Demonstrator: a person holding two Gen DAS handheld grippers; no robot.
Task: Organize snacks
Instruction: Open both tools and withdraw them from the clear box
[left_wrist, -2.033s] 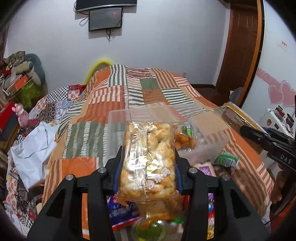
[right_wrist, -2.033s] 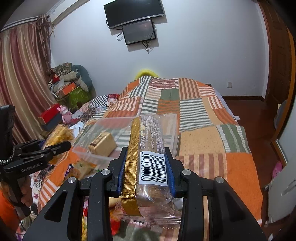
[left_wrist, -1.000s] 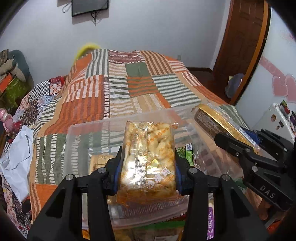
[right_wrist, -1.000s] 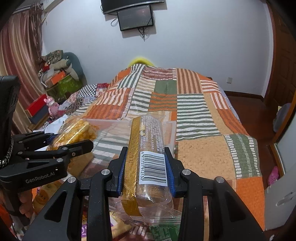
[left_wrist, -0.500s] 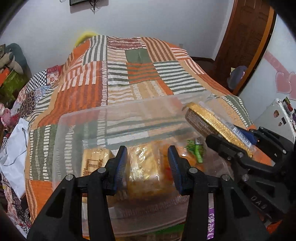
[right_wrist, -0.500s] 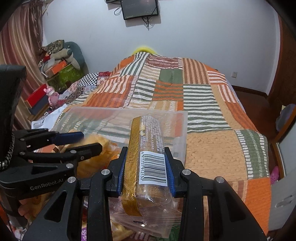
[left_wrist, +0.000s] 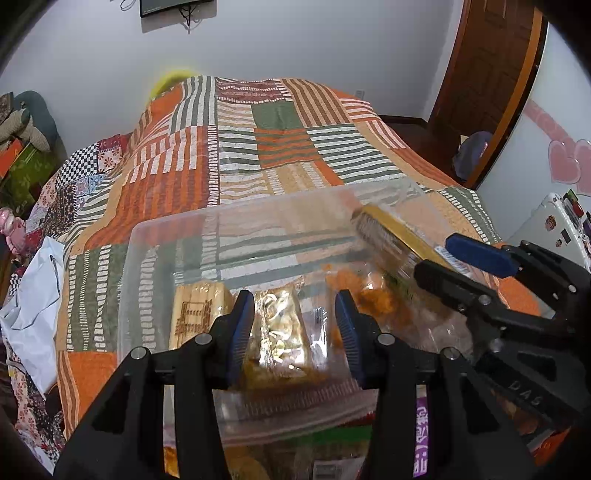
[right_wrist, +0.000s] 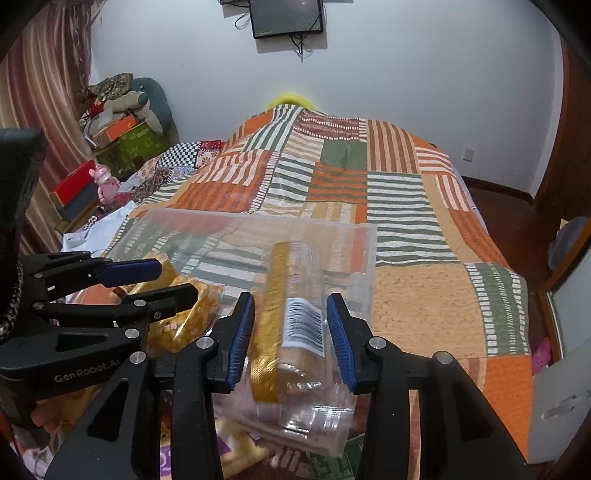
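Observation:
A clear plastic bin (left_wrist: 155, 240) stands on the patchwork bed; it also shows in the right wrist view (right_wrist: 365, 236). My left gripper (left_wrist: 295, 328) is open over the bin, with the yellow snack bag (left_wrist: 280, 332) lying loose in the bin below it, beside a tan biscuit pack (left_wrist: 195, 310). My right gripper (right_wrist: 290, 332) is open; the long gold-edged biscuit sleeve (right_wrist: 295, 314) sits between its spread pads, blurred and tipping into the bin. The sleeve (left_wrist: 388, 232) also shows in the left wrist view at the bin's right side.
Loose snack packs (left_wrist: 421, 435) lie on the bed in front of the bin. The striped quilt (right_wrist: 406, 206) stretches away behind it. A white bag (left_wrist: 29, 306) lies at the left bed edge. Clutter and boxes (right_wrist: 122, 133) stand by the left wall.
My right gripper has opened and the biscuit sleeve is slipping out of it into the bin. The left gripper stays open with the yellow bag resting in the bin.

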